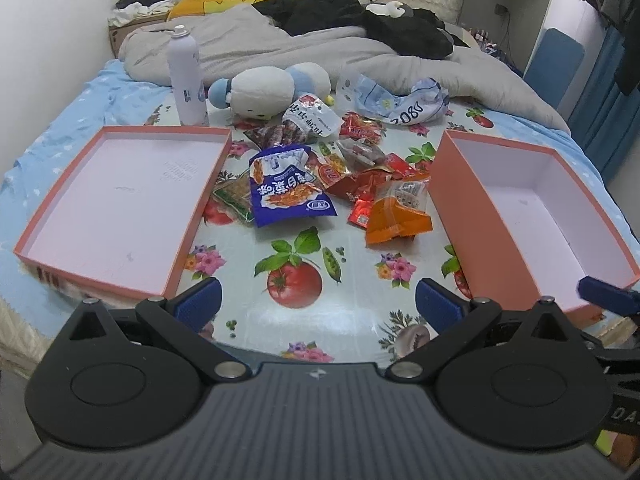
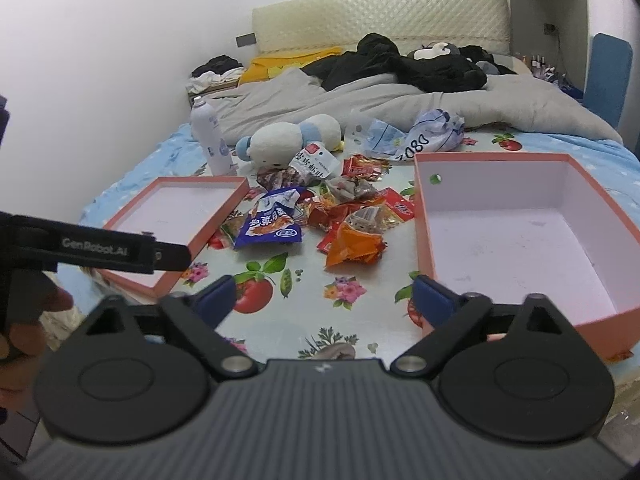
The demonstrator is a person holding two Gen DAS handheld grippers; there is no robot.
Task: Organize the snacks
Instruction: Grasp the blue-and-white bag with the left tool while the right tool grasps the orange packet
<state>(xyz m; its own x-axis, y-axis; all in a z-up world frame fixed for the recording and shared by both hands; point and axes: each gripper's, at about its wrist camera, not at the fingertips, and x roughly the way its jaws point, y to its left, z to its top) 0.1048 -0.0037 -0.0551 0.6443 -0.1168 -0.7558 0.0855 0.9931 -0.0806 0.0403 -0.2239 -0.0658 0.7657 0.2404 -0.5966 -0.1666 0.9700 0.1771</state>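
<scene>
Both the left gripper (image 1: 318,304) and right gripper (image 2: 322,298) hang low in frame with jaws apart and empty, evidently poised for a first pick, while the snacks (image 1: 320,176) lie heaped mid-frame between lid (image 1: 52,196) and box (image 2: 420,220).

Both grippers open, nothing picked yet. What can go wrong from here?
1. The snack pile overlaps heavily; closing on the blue packet may drag neighbours along.
2. The orange packet is crumpled and could slip from the right gripper.
3. The left gripper and right gripper sit close together; both reaching the pile risks a collision.
</scene>
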